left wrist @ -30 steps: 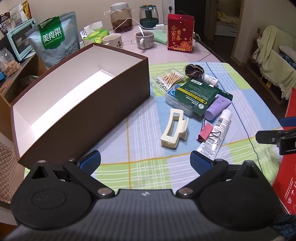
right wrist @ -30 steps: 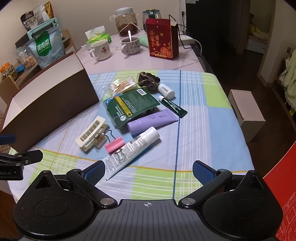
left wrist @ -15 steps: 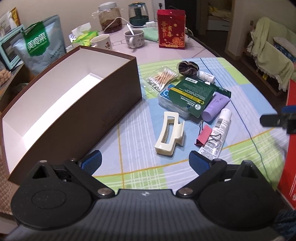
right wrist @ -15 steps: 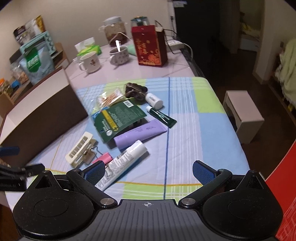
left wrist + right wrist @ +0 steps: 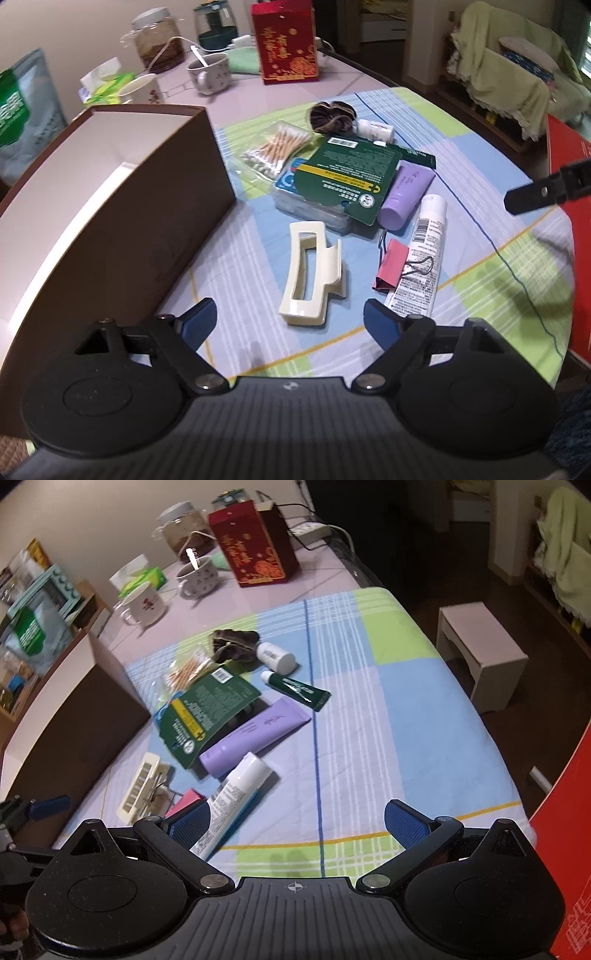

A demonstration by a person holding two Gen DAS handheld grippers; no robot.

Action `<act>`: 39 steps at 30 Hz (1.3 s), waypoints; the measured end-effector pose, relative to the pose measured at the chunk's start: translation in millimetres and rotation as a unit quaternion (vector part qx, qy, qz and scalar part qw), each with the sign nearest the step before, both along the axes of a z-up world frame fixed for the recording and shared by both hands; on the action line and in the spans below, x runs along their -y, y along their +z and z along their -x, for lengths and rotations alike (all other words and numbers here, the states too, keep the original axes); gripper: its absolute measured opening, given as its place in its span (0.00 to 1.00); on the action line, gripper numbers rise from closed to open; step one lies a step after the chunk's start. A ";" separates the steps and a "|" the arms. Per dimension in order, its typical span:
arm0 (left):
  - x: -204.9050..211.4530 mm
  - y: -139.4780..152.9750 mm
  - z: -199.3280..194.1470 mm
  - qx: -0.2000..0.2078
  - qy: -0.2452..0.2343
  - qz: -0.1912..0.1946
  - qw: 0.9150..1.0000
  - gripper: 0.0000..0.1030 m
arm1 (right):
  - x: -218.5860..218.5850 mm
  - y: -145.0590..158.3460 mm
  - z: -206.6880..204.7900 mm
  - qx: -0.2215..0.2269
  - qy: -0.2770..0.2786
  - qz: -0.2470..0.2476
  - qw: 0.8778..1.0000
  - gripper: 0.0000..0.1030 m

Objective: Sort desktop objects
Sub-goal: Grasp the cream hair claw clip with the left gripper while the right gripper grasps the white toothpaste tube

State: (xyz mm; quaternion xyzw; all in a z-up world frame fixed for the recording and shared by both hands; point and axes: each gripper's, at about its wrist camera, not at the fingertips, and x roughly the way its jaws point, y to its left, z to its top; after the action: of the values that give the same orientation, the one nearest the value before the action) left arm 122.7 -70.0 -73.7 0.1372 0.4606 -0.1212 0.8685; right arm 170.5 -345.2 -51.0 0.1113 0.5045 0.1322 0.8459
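Note:
A cream hair claw (image 5: 311, 272) lies on the checked cloth just ahead of my left gripper (image 5: 290, 319), which is open and empty. Beside it are a pink binder clip (image 5: 393, 264), a white tube (image 5: 421, 258), a purple tube (image 5: 406, 195), a green packet (image 5: 349, 175), cotton swabs (image 5: 275, 147) and a dark scrunchie (image 5: 332, 116). The brown open box (image 5: 122, 192) stands to the left. My right gripper (image 5: 297, 818) is open above the cloth, its left finger next to the white tube (image 5: 236, 794). A green tube (image 5: 297, 688) and a small white bottle (image 5: 277, 657) lie farther off.
Two mugs (image 5: 144, 603), a red gift box (image 5: 255, 544), a glass jar (image 5: 184, 528) and a tissue pack (image 5: 142, 579) stand at the back of the table. A white stool (image 5: 484, 657) is on the floor to the right. A red board (image 5: 569, 849) rises at the right edge.
Both grippers have moved forward and lower toward the items. The hair claw now lies close ahead of the left fingers; the white tube has come up beside the right gripper's left finger.

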 end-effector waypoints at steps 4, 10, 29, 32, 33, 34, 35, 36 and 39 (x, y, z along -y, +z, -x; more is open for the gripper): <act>3.8 -11.3 -10.4 -0.011 -0.025 -0.001 1.000 0.78 | 6.2 -5.6 -6.9 -0.013 -0.019 -0.015 1.000 1.00; 8.4 -27.0 -26.3 -0.025 -0.052 0.001 0.998 0.73 | 10.0 -12.6 -14.3 -0.030 -0.046 -0.038 0.998 1.00; -5.4 -43.5 -43.0 -0.056 -0.072 0.055 0.994 0.35 | -7.4 -22.7 -16.8 -0.049 -0.069 -0.055 0.995 1.00; -13.5 -43.4 -36.5 -0.058 -0.066 0.054 0.995 0.35 | -22.2 -25.8 -22.1 -0.051 -0.058 -0.058 0.995 0.73; -16.4 -43.3 -34.1 -0.058 -0.063 0.054 0.995 0.35 | -26.8 -28.7 -25.2 -0.059 -0.057 -0.064 0.995 0.70; -19.4 -43.3 -31.9 -0.060 -0.060 0.054 0.995 0.35 | -31.0 -32.0 -28.0 -0.067 -0.059 -0.068 0.994 0.70; -21.4 -43.3 -30.3 -0.060 -0.058 0.054 0.995 0.35 | -35.6 -34.8 -30.5 -0.072 -0.062 -0.069 0.993 0.70; -23.8 -43.0 -28.6 -0.060 -0.055 0.055 0.995 0.35 | -39.9 -36.9 -32.4 -0.074 -0.062 -0.071 0.993 0.70; -28.6 -41.9 -25.2 -0.060 -0.047 0.054 0.996 0.35 | -52.4 -41.3 -35.8 -0.071 -0.061 -0.054 0.994 0.68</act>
State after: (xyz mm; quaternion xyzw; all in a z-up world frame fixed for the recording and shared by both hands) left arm 147.9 -41.4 -115.6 0.1037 0.4973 -0.1947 0.8391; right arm 206.2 -292.8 -92.3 0.1966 0.5475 0.0996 0.8073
